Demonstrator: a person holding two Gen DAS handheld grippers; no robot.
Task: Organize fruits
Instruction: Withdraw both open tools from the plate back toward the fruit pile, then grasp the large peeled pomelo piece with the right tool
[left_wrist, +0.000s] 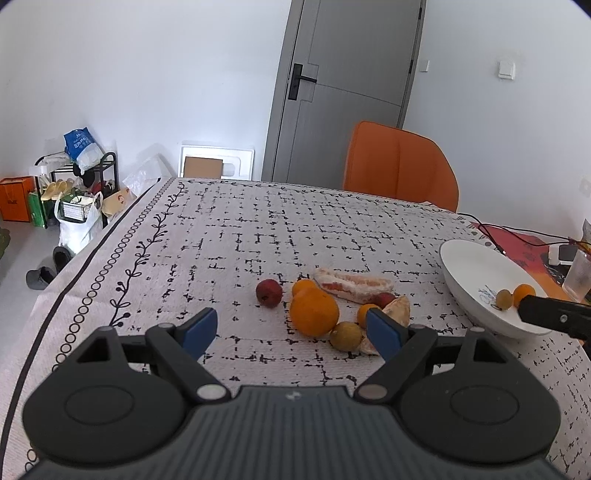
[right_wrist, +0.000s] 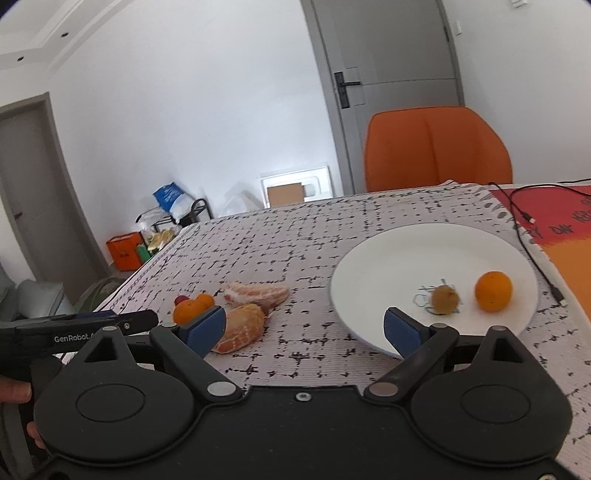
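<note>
Loose fruit clustered on the patterned table (left_wrist: 229, 236): large orange (left_wrist: 314, 312) in the middle, red fruit (left_wrist: 269, 292) to its left, yellow-green fruit (left_wrist: 346, 335) just beside its lower right, peeled citrus segment (left_wrist: 352, 285) lying behind. All ahead of the left gripper (left_wrist: 291, 328), none between its blue fingers (left_wrist: 199, 330), which stand spread wide and empty; large orange nearest, just beyond the gap. To the right, white plate (right_wrist: 406, 251) holding small orange (right_wrist: 493, 290) and brownish fruit (right_wrist: 445, 299), near each other but apart. Right gripper (right_wrist: 304, 328) low before the plate's near rim, fingers (right_wrist: 402, 332) spread, nothing pinched. Peeled citrus piece (right_wrist: 242, 326) just past its left finger.
</note>
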